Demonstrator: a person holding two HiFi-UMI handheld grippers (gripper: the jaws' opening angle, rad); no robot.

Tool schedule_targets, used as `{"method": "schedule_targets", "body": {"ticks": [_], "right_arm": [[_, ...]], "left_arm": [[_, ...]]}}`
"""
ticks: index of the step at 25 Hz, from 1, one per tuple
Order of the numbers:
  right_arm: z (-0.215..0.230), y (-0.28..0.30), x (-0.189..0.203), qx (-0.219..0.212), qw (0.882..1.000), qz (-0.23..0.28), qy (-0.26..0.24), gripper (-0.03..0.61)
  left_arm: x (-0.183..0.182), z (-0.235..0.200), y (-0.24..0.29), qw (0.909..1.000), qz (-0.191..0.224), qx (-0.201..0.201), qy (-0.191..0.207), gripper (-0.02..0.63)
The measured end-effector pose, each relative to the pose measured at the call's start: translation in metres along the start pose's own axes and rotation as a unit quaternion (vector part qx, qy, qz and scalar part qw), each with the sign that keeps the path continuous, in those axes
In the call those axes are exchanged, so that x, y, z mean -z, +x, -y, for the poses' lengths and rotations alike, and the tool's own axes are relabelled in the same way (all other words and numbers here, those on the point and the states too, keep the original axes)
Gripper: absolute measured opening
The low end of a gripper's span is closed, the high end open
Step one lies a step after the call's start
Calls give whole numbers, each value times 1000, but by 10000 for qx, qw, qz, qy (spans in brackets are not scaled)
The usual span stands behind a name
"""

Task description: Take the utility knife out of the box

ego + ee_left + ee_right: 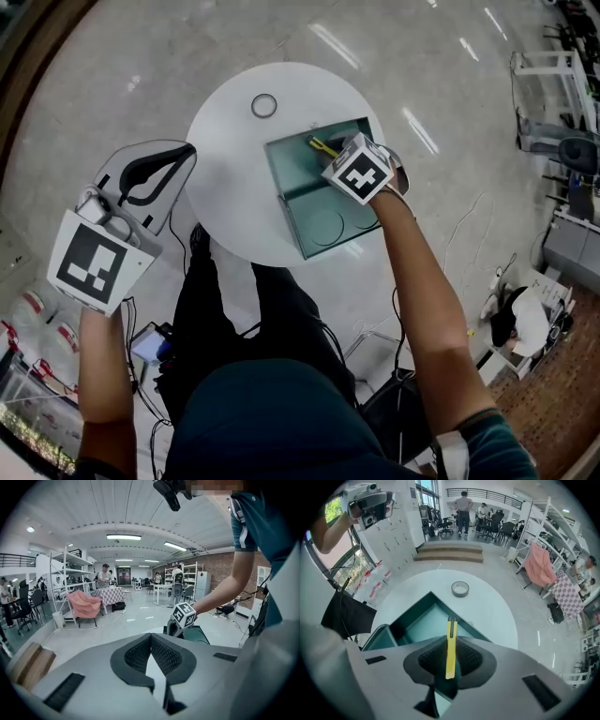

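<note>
Knife (450, 648) clamped in right gripper (451, 641) over box (411, 615), tape roll (460, 589) beyond

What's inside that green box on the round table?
A yellow utility knife, clamped between the right gripper's fingers, over a bare teal floor. The gripper covers part of the box, so anything there is hidden.

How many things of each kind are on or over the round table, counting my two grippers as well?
Teal box: 1
Yellow utility knife: 1
Tape roll: 1
Grippers: 2, the left gripper and the right gripper, which holds the knife
Total: 5
</note>
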State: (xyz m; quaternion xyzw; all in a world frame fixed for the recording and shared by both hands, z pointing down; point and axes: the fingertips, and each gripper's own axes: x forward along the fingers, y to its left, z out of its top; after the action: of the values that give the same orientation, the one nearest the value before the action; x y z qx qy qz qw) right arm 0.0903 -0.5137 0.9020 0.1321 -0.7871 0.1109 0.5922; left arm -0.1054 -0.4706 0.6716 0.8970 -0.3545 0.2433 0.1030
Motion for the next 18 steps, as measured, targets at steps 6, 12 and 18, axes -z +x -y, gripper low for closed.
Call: {"method": "schedule_targets", "body": {"ticks": [6,12,18], "right_arm": [[-16,-42,-24,275,9988,330,218,75],[-34,-91,-43,646,9928,819,596,75],[-47,-169,-74,1024,9755,1564,1163,75]], "left_arm": [[-17,-1,-40,9996,194,-39,185,18],[-31,7,-73,9988,376,-21,324,18],[-66,7,-111,9967,547,53,601,18]]}}
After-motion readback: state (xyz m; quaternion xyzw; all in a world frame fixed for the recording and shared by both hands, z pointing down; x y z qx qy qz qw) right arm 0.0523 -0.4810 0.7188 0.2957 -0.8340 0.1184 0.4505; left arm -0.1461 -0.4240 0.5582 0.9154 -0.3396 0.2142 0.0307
